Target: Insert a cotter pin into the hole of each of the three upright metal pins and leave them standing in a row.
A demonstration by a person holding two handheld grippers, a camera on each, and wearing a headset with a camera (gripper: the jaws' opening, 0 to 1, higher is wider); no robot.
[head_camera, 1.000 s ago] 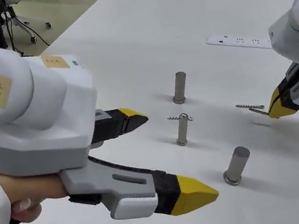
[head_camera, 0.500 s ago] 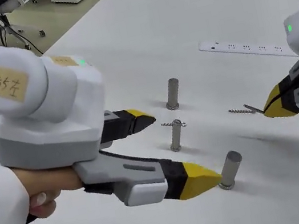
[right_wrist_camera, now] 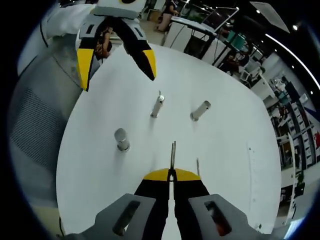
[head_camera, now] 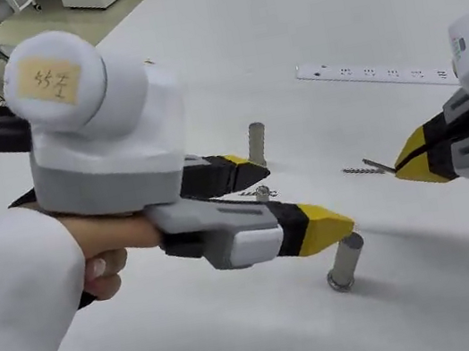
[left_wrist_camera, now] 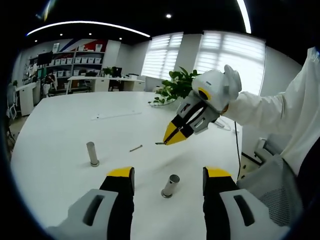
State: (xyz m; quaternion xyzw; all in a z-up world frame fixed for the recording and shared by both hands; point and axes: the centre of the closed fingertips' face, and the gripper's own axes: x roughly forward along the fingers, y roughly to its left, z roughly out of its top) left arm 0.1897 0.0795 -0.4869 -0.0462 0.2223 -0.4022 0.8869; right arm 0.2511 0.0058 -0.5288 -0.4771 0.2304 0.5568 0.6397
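One hand (head_camera: 105,264) in a white sleeve (head_camera: 12,306), nearest the viewer, carries the left claw (head_camera: 309,199): jaws spread wide, nothing between them, yellow tips pointing across the white table (head_camera: 195,55) towards the row of pins. One near metal pin (head_camera: 347,262) stands on its flanged base just beyond and below the tip of the left claw's lower jaw, with its top bare. One middle metal pin (head_camera: 263,195) is largely covered by the left claw in the head view, with its top showing between the two jaws. In the right gripper view it stands upright, apart from its neighbours. One fitted cotter pin (head_camera: 249,193) sits crosswise through the head of the middle metal pin. One right claw (head_camera: 399,166), at the right side of the table and level with the middle of the row, has its jaws pressed together on a cotter pin (head_camera: 359,171). That cotter pin projects straight forward from the tips, aimed at the row and well apart from every pin. In the right gripper view it points into the gap between the near and middle pins. One far metal pin (head_camera: 256,144) stands upright behind the left claw's upper jaw, with its top bare. One white power strip (head_camera: 376,75) lies flat further back on the table.
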